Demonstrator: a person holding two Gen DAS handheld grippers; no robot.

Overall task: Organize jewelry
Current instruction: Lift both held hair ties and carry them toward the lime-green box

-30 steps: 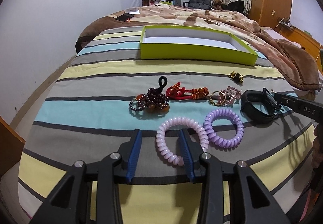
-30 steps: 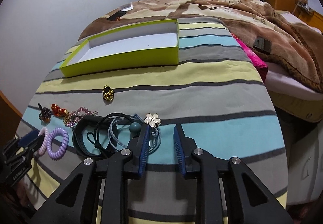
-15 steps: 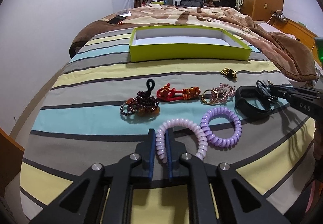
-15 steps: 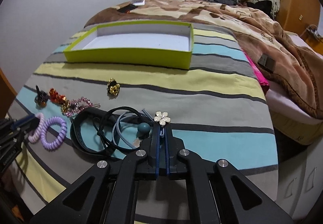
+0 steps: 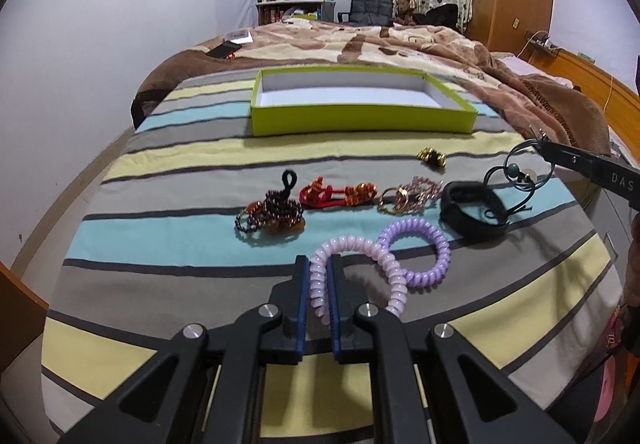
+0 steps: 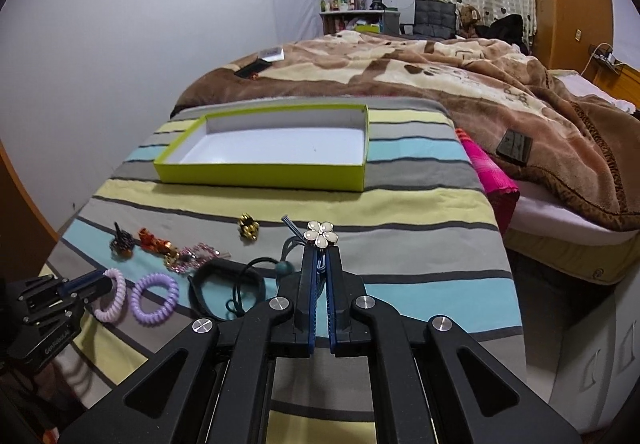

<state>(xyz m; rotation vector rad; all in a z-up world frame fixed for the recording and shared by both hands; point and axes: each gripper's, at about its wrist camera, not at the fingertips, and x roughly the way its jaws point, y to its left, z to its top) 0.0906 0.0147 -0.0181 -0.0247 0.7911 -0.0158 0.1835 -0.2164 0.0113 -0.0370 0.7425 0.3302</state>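
Left gripper point(image 5: 319, 276) clamped on the pale pink coil band point(image 5: 352, 268), near loop pinched between the blue pads, rest of it on the striped bedspread point(image 5: 160, 240) touching the purple coil band point(image 5: 416, 252). Right gripper point(image 6: 320, 264) closed on thin blue-grey hair ties with a white flower charm point(image 6: 321, 234) at the tips; looks lifted, teal bead point(image 6: 283, 268) dangling, but whether the cords are clear of the black band point(image 6: 226, 290) can't tell. Mid row: dark bead bracelet point(image 5: 270, 209), red knotted bracelet point(image 5: 338, 193), pink crystal piece with ring point(image 5: 412, 193), gold clip point(image 5: 431, 157). Target, by my read: green tray point(image 5: 360, 119), empty, straight ahead of both grippers beyond the row, long axis running left-right across the bed. Right gripper seems slightly nearer it. Brown blanket point(image 6: 440, 83) behind. Tray's near inner floor hidden by its front wall; small pieces too blurred to identify.
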